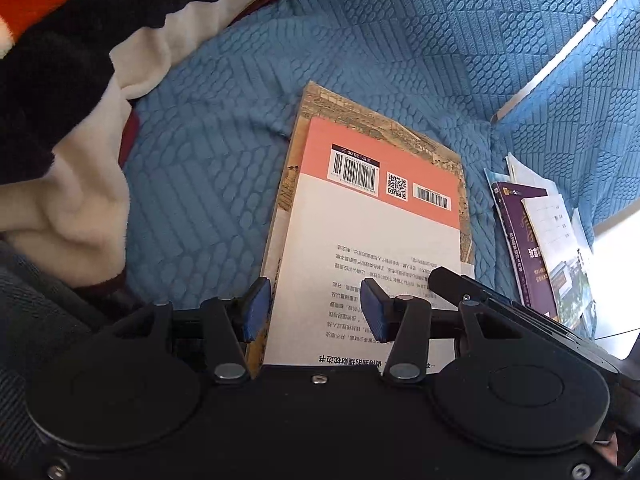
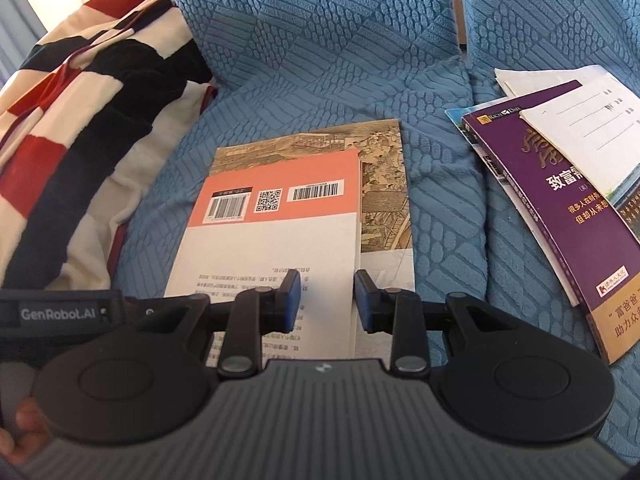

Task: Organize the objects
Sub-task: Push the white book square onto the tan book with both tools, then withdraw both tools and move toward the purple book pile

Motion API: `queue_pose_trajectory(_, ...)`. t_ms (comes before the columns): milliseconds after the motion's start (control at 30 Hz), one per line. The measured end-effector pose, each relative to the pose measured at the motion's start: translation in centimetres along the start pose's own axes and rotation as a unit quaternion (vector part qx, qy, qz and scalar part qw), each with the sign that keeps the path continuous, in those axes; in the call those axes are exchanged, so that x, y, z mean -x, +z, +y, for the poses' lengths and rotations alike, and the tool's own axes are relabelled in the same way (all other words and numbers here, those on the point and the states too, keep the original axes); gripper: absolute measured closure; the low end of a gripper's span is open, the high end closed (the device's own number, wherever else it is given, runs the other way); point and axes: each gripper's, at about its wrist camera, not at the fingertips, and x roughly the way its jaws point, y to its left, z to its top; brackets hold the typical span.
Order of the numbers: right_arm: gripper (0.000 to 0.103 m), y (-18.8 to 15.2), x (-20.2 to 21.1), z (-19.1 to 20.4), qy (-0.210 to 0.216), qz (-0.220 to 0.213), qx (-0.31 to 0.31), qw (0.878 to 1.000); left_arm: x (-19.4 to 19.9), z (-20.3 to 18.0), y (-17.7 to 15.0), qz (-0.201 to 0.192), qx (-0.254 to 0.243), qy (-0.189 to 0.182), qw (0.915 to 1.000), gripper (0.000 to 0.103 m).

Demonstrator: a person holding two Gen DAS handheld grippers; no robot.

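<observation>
An orange-and-white book (image 1: 380, 216) (image 2: 276, 240) lies back cover up on a larger book with a painted cover (image 1: 320, 100) (image 2: 384, 184). Both lie flat on the blue sofa seat (image 1: 200, 180) (image 2: 440, 200). My left gripper (image 1: 315, 309) hovers over the stack's near left part, jaws apart; one pad is at the left edge and the other over the white cover. My right gripper (image 2: 327, 300) hovers over the near right part, jaws apart; its right pad is at the top book's right edge. Neither pinches anything.
A purple book (image 2: 560, 208) (image 1: 520, 240) with loose papers (image 2: 580, 104) lies on the seat to the right. A striped red, black and cream blanket (image 2: 80, 120) (image 1: 80, 80) is heaped at the left. The sofa backrest (image 2: 320, 40) rises behind.
</observation>
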Motion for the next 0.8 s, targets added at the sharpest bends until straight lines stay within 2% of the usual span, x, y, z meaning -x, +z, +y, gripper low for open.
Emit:
queue_pose_trajectory(233,0.071,0.6,1.1,0.0,0.000,0.005,-0.016,1.000,1.0,0.5,0.3,-0.006,0.021,-0.018,0.9996,0.055)
queue_pose_trajectory(433,0.071,2.0,5.1,0.3,0.002,-0.029,-0.016,0.999,3.3,-0.4,0.3,-0.024,0.013,-0.026,0.9993,0.055)
queue_pose_trajectory(800,0.071,2.7,14.8,1.3,0.019,-0.106,0.013,0.994,10.9,-4.6,-0.4,-0.089,-0.028,-0.050,0.9943,0.054)
